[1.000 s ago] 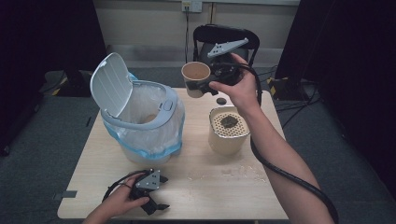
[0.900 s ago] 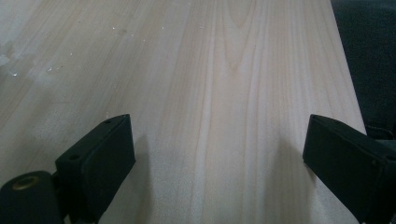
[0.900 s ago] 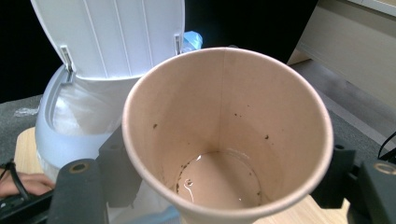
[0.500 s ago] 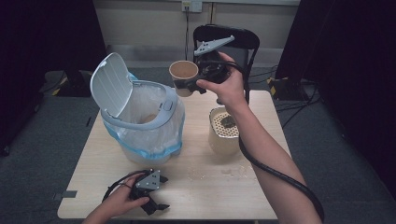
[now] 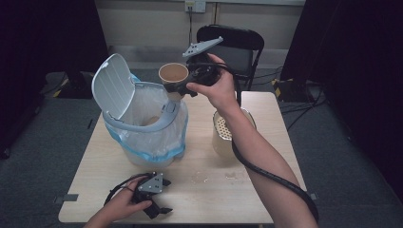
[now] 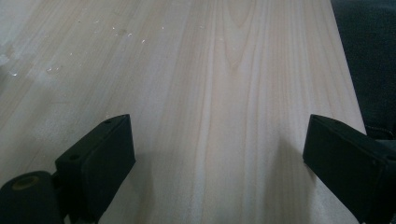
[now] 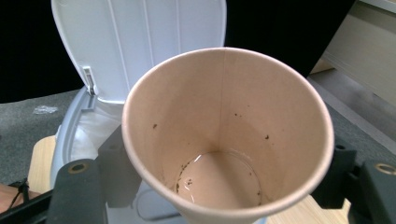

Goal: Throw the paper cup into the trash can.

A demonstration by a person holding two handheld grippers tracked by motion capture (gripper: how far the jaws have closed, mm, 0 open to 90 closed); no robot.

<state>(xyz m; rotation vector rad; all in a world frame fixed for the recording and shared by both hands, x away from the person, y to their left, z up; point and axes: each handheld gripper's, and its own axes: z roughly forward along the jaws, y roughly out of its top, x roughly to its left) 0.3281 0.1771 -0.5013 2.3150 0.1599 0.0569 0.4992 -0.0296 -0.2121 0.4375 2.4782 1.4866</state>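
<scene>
Now shifted leftward since the frame a second ago: right gripper [image 5: 183, 88] and its paper cup [image 5: 173, 76] carried from above the middle of the surface [image 5: 266, 171] to just over the near rim of the bin [image 5: 142, 126]. Left hand [image 5: 124, 205] unmoved at the front edge.

Largest first: pale wooden surface, set on grey carpet, dark curtains to either side, a light wall with a socket behind, a black chair [image 5: 230, 45] at the far edge. Scattered droplets and crumbs on the wood, seen in the left gripper view [image 6: 51, 70].

Next, white bin lined with a clear bag, blue at the fold, lid [image 5: 112, 85] swung up and back on the left. Beside it to the right, a cream container [image 5: 223, 133] with a perforated top, partly behind the forearm.

Then the cup: gripped across its sides by the right jaws, held upright with a slight tilt, long axis near vertical, mouth up and toward the camera. Inside [image 7: 219, 179], a bare bottom with a few dark specks.

Smallest: left gripper [image 5: 159, 209], resting on the wood, jaws spread wide, nothing between them.
</scene>
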